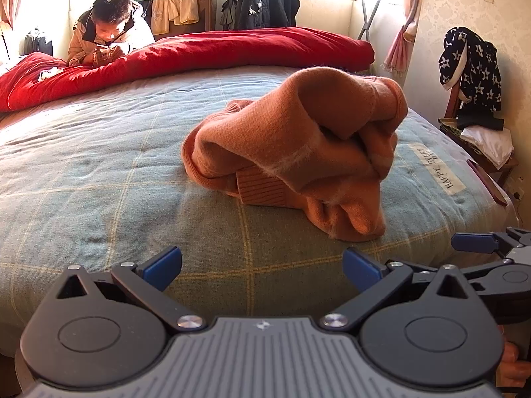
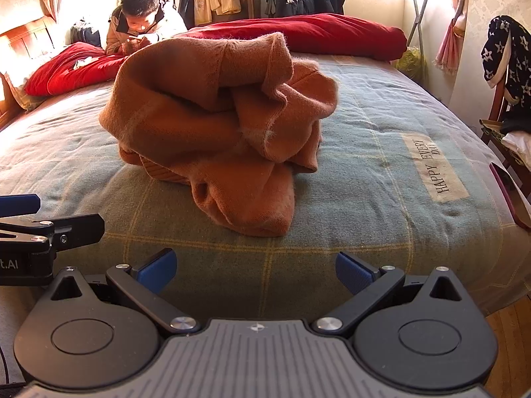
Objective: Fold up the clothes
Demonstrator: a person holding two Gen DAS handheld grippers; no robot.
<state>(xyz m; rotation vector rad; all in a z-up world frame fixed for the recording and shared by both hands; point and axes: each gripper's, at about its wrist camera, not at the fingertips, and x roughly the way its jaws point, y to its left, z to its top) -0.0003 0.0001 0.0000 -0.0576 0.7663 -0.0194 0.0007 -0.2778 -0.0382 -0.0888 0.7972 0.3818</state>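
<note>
An orange knit sweater [image 1: 298,146] lies crumpled in a heap on the blue-green checked bedspread [image 1: 99,165], near the foot of the bed. In the right wrist view the same sweater [image 2: 219,126] bulks up straight ahead. My left gripper [image 1: 262,268] is open, its blue pads wide apart, hovering short of the sweater's near tip with nothing between them. My right gripper [image 2: 255,270] is open too, just before the sweater's lowest fold and not touching it. Each gripper shows at the edge of the other's view.
A red quilt [image 1: 186,53] lies bunched across the far side of the bed, and a person [image 1: 109,30] leans on it. A chair [image 1: 478,126] draped with star-patterned cloth stands to the right. A dark red phone [image 2: 511,195] rests at the bed's right edge. Coats [image 1: 265,0] hang behind.
</note>
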